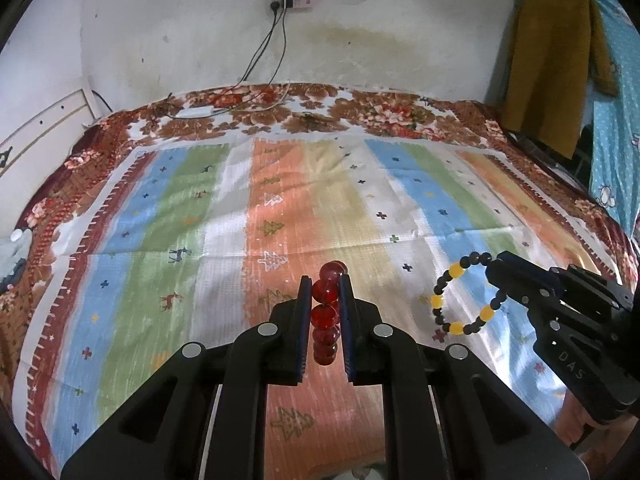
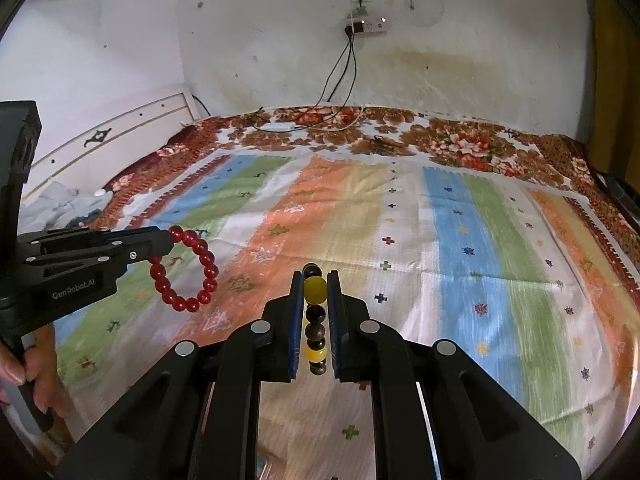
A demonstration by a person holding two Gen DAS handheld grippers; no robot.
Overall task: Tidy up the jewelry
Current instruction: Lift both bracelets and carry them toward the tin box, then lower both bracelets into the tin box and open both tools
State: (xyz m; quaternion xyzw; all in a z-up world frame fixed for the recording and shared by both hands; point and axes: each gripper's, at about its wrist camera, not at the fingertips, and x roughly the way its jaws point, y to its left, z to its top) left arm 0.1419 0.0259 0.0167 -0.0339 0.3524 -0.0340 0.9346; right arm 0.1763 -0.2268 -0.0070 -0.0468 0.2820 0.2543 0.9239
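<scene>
We hold the red bracelet (image 1: 326,312) in the closed left gripper (image 1: 325,280), low in the frame's centre. The right gripper (image 2: 314,276) is closed on the black-yellow bracelet (image 2: 314,320). Both hang above the striped cloth (image 1: 360,208). We should lower them slowly and open only when beads touch it.
</scene>
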